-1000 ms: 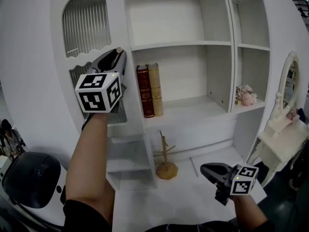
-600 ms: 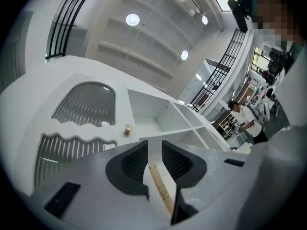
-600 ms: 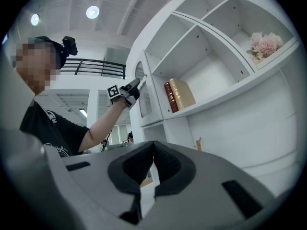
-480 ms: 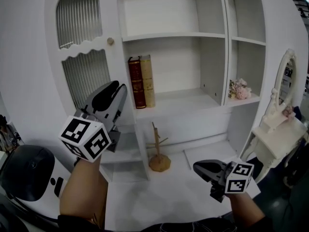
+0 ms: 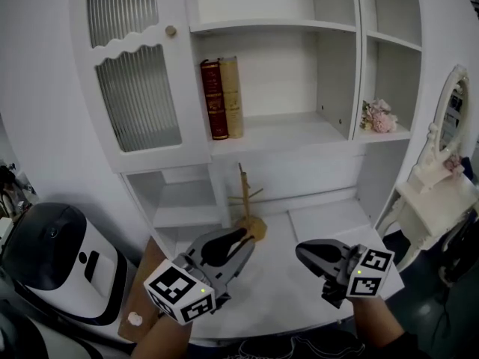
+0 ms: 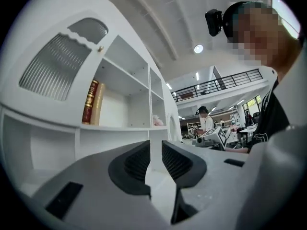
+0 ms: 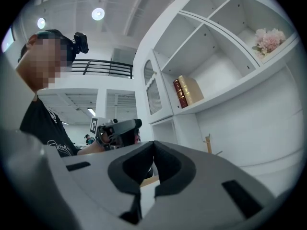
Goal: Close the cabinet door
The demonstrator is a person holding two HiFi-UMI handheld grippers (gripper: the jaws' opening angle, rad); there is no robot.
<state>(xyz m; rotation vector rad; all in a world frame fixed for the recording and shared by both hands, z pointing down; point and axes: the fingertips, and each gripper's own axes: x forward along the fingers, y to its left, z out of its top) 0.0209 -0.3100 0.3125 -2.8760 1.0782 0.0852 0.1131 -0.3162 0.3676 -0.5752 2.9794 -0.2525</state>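
White cabinet door with ribbed glass panes sits high and to the left of both tongs, well apart from them. It looks flush with its frame, small round knob at its right edge, so the closing seems done, folks!

Left tongs hover low over the white desktop, jaws a narrow slot apart with nothing in it. Right tongs, near them on the right, have their tips pressed together, empty too.

To finish well, I'd check the seam on the knob side. If any gap shows, push a flat jaw face near the knob, straight in, no gripping needed.

Now the room: a wooden peg stand stands just beyond the left tongs' tips, easy to knock. Dark red and tan books sit above and ahead on the open shelf. Right of the right tongs a white dressing table with mirror crowds in. Left of the left tongs sits a black-and-white rounded machine. The best free path looks to be straight up between.
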